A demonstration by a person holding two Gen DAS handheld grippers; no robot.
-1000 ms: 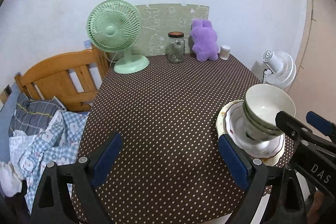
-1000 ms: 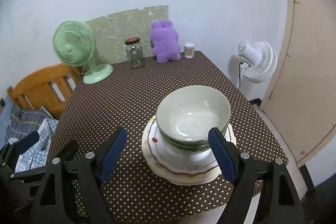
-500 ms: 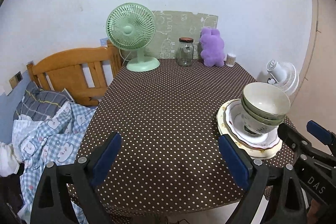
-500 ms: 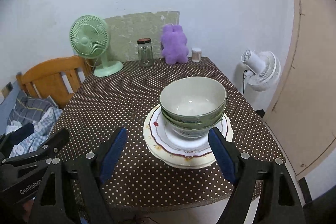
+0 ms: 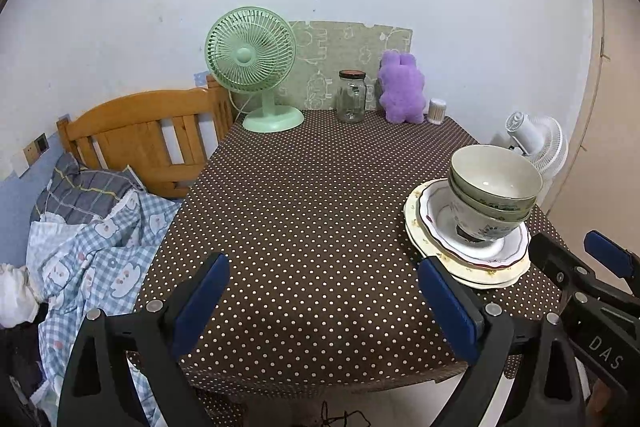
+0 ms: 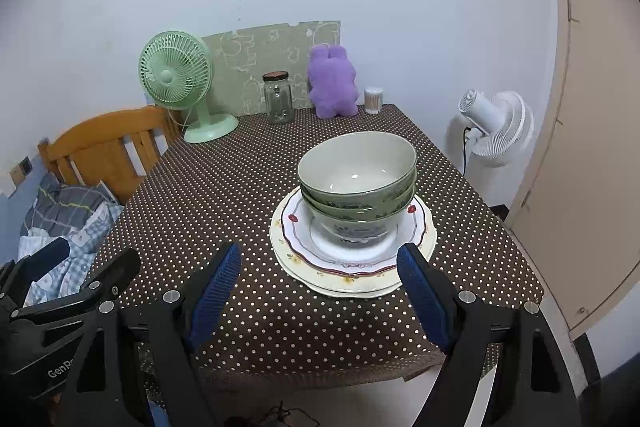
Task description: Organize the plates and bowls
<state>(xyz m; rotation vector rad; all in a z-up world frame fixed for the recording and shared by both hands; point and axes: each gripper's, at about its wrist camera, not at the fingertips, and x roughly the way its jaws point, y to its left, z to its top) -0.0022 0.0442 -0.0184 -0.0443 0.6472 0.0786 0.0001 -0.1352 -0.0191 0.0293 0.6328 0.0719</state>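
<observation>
Nested pale green bowls (image 6: 357, 183) (image 5: 493, 189) stand in a stack on stacked plates (image 6: 296, 255) (image 5: 424, 227) near the front right of the brown dotted table (image 6: 224, 187) (image 5: 300, 207). My right gripper (image 6: 320, 283) is open, its blue pads apart in front of the plates, touching nothing. My left gripper (image 5: 324, 301) is open over the table's front edge, left of the stack, with nothing between its pads. Each gripper shows at the edge of the other's view.
At the table's back stand a green desk fan (image 5: 256, 75), a glass jar (image 5: 351, 97), a purple plush toy (image 5: 401, 93) and a small white container (image 5: 437, 111). A wooden bed frame (image 5: 140, 139) with checked bedding lies left; a white fan (image 6: 496, 127) and a door stand right.
Both grippers have drawn back from the table toward its front edge, so the stack of bowls and plates looks farther off. The jaws of both stay equally wide.
</observation>
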